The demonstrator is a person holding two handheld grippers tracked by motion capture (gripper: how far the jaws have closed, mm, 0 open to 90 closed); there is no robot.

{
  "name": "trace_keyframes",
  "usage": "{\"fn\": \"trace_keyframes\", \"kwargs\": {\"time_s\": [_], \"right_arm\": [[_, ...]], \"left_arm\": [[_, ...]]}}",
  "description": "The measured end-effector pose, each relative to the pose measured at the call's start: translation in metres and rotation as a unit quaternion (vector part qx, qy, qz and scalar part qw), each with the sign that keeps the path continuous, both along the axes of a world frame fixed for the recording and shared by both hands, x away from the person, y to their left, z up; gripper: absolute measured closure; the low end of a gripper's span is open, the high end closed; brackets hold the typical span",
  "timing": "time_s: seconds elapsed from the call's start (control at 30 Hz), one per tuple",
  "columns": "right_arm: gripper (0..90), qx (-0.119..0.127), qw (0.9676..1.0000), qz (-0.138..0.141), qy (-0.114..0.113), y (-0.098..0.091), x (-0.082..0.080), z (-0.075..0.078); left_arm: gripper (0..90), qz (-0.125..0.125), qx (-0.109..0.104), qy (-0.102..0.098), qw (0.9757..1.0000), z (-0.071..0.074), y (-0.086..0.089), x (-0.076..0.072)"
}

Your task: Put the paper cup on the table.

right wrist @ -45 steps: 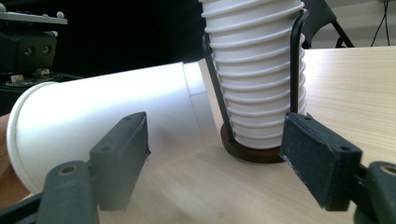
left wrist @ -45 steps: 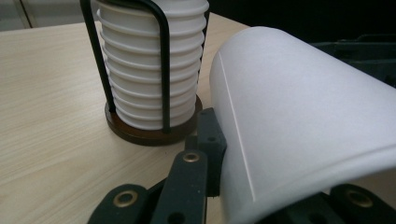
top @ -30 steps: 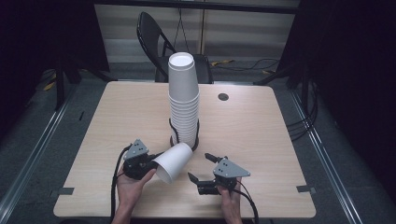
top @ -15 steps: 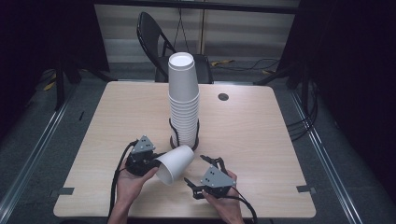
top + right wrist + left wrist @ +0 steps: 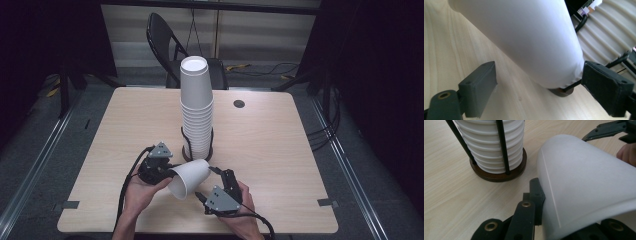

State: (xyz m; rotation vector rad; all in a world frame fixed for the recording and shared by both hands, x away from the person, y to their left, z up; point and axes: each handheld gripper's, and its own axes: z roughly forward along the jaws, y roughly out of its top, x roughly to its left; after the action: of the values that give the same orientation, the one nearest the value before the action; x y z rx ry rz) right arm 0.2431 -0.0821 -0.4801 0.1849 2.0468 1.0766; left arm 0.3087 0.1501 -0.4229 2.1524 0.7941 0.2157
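A white paper cup [image 5: 189,177] lies on its side just above the table, mouth toward the front. My left gripper [image 5: 167,172] is shut on it from the left; in the left gripper view the cup [image 5: 586,182] presses against the left pad [image 5: 537,192] and hides the other jaw. My right gripper [image 5: 206,182] is open at the cup's right side. In the right gripper view the cup [image 5: 524,37] lies between its fingers [image 5: 479,87], apart from the left one. A tall stack of cups [image 5: 196,110] stands behind in a dark-based holder [image 5: 186,149].
The wooden table [image 5: 280,150] has a round grommet [image 5: 239,104] at the back. A black folding chair [image 5: 165,40] stands beyond the far edge. The stack's holder [image 5: 499,173] stands close behind the held cup, with upright black rods.
The right gripper has moved left and turned, so its open fingers now flank the cup. The left gripper has lifted the cup slightly and shifted it toward the stack.
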Motion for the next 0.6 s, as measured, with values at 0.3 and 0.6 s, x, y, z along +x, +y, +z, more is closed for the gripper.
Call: {"fn": "trace_keyframes", "kwargs": {"time_s": [0.3,0.6], "right_arm": [[11.3,-0.034,0.9965,-0.010,-0.075,0.016,-0.009,-0.002],[9.2,-0.048,0.9936,0.002,-0.102,0.029,-0.010,-0.003]], "left_arm": [[87.1,-0.009,0.011,0.015,0.9998,0.004,-0.009,0.000],[87.1,-0.021,0.024,0.033,0.9989,0.004,-0.020,0.000]]}}
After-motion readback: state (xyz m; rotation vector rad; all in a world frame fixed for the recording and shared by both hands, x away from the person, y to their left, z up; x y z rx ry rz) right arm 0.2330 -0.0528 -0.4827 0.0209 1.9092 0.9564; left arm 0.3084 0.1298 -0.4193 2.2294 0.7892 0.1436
